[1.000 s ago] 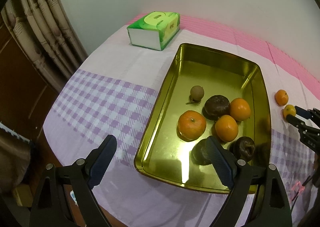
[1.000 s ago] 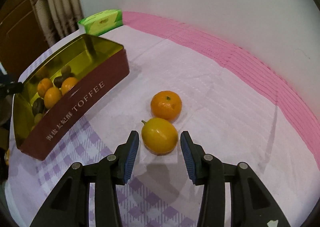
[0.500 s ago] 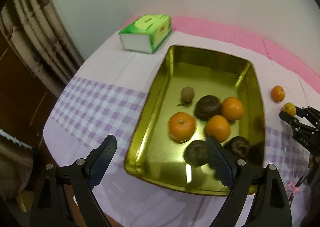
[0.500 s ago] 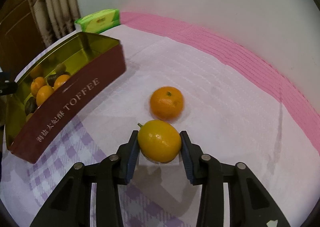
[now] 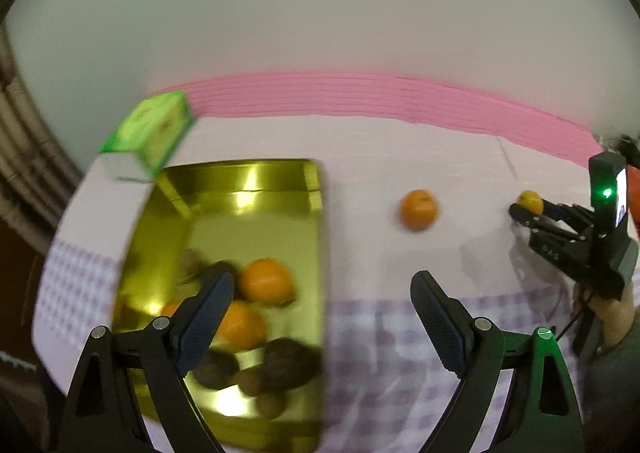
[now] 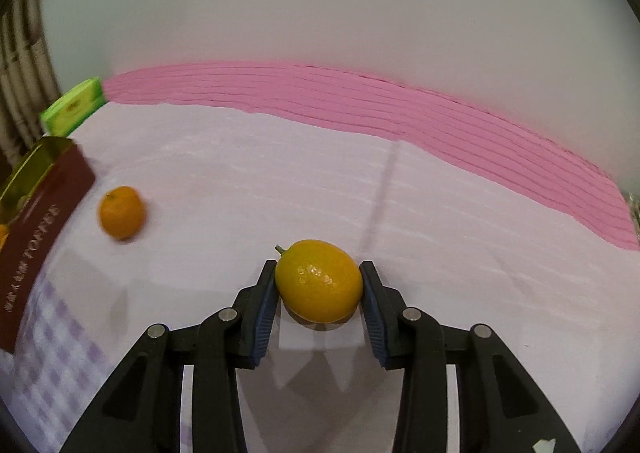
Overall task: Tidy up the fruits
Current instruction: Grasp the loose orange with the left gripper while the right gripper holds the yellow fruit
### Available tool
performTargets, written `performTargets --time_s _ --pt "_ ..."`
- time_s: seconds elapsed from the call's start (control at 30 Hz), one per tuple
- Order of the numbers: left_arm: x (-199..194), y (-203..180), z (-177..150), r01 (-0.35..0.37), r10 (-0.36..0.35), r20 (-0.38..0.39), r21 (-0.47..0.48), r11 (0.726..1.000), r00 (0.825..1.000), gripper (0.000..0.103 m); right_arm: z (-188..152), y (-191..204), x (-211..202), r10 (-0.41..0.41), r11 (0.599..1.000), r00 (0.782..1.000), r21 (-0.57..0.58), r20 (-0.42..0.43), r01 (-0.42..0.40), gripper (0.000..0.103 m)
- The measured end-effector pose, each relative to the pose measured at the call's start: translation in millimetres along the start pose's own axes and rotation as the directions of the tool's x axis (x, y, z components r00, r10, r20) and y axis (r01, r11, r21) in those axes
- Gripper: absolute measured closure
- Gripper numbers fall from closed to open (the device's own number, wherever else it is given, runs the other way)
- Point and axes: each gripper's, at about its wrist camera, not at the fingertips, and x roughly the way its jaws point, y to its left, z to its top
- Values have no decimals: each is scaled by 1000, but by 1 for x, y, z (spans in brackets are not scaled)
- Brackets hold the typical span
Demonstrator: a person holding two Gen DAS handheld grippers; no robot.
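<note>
Plainly, the right gripper (image 6: 319, 287) was clenched on a yellow fruit (image 6: 319, 280), both pads pressed to its sides and its stem end turned up-left. Its shadow fell on the white cloth (image 6: 280, 181) under it; whether it still touched the cloth could not be told. An orange (image 6: 121, 212) lay on the cloth to the left, near the tin (image 6: 40, 213) (red-brown wall, "TOFFEE" on it). Behind the tin stood a green box (image 6: 74, 109).

The left gripper (image 5: 322, 295) hung released, jaws wide and nothing between them, over the tin's right rim (image 5: 316, 189). Inside, blurred, lay oranges (image 5: 266, 281) and dark fruits (image 5: 292, 363). At the far right a hand (image 5: 614, 319) held the right gripper.
</note>
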Motion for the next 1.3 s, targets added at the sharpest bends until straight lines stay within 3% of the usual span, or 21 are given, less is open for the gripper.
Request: performTargets --time_s 0.13,0.27,0.4,0.53,0.83,1.13,1.3 --pt "22 -27 15 44 -44 -13 7 999 999 13 -2 -10 2 -12 1000 1000 9 0 12 66" --pt "51 -44 24 92 -92 -75 -1 996 993 13 0 -1 2 -26 1000 1000 -4 1 26 66" --pt "73 -57 29 91 -90 -102 4 996 991 15 -2 -5 0 -14 1000 1000 5 0 14 66" --pt "93 -63 35 86 -85 -132 -4 996 988 28 -6 -14 -1 3 1000 1000 18 -1 -3 66" --pt "117 -72 47 81 -78 -147 18 997 986 38 -9 -23 -3 25 999 1000 36 -4 -25 66" --pt "125 -79 46 87 -80 -151 38 995 985 63 -8 -22 -3 25 999 1000 35 -4 -25 66" --pt "120 -80 39 104 -94 -147 59 993 985 63 -8 -22 -4 24 999 1000 36 -5 -24 66"
